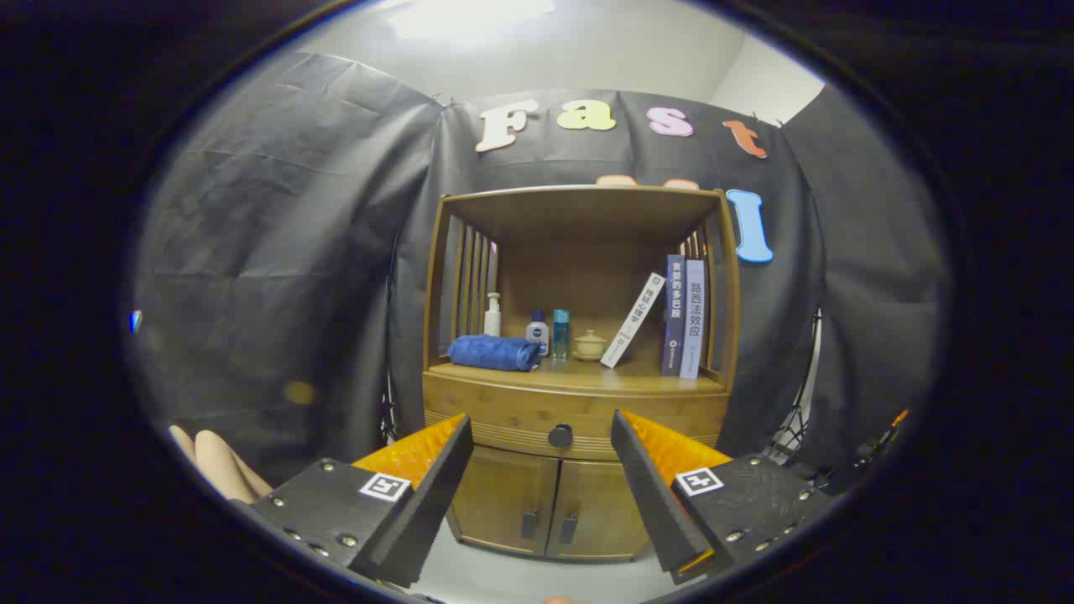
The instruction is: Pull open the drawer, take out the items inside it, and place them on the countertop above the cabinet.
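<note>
A wooden cabinet [579,352] stands ahead against the booth's wall. Its drawer [503,411] is closed, with a dark round knob [560,435] at the middle of its front. My gripper [541,436] is open, some way short of the cabinet, and the knob shows between the two fingertips. Above the drawer is the countertop [579,375], inside an open shelf. What lies in the drawer is hidden.
On the countertop lie a rolled blue towel [493,352], a white pump bottle [492,316], two small bottles [550,332], a small lidded cup [590,345] and three books [675,315], one leaning. Two closed doors [554,512] sit below the drawer. A person's fingers [220,466] show beside the left finger.
</note>
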{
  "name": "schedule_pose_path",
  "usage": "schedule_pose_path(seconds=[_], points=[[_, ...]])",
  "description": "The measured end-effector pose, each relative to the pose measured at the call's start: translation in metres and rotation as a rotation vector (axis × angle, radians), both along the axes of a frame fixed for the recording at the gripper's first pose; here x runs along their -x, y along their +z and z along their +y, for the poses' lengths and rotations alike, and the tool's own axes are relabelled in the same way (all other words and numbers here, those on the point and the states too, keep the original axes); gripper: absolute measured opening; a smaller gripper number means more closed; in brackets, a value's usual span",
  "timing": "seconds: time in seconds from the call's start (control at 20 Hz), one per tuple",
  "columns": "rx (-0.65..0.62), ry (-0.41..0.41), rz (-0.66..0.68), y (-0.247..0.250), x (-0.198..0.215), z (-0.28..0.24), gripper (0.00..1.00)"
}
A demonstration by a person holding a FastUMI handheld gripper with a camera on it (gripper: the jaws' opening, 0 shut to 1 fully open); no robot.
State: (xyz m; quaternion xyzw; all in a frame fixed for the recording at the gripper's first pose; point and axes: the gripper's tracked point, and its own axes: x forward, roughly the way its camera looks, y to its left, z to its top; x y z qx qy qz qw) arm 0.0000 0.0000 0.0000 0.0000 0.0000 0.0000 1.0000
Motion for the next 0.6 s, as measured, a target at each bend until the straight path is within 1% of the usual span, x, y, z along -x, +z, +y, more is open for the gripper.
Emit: schedule_pose_path(seconds=[0.3,0.6], points=[[0.032,-0.006,-0.016,0.0037,0.0010,0.0003,0.99],[0.010,-0.010,-0.003,-0.0024,-0.0007,0.0006,0.99]])
